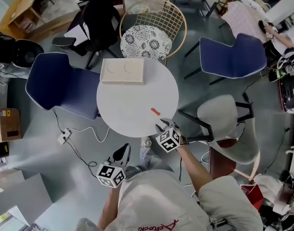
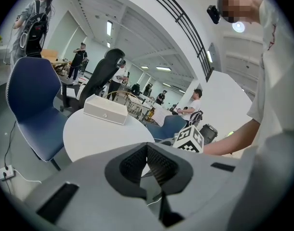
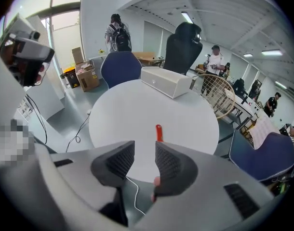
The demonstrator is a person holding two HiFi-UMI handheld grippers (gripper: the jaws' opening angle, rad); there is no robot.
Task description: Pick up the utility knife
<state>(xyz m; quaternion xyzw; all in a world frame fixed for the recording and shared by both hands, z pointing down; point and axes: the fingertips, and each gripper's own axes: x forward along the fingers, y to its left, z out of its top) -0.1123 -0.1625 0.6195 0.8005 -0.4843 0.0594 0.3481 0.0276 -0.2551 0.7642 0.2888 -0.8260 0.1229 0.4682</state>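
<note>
Approach is the step in hand, I judge. Your right claw stands wide open with nothing between its jaws, and the utility knife lies just beyond them at the centre of the right gripper view, its length running almost straight away from you. Line up so the jaws straddle its narrow width, then sink until the pads nearly meet the table; a thing this flat probably slips out of a high grip. Close on the middle of the handle.

Your left claw is closed and empty, off the table at the head view's lower left; it need not help.

The knife is small, slim and orange-red. It lies flat near the table's lower right edge, well apart from the white box.
</note>
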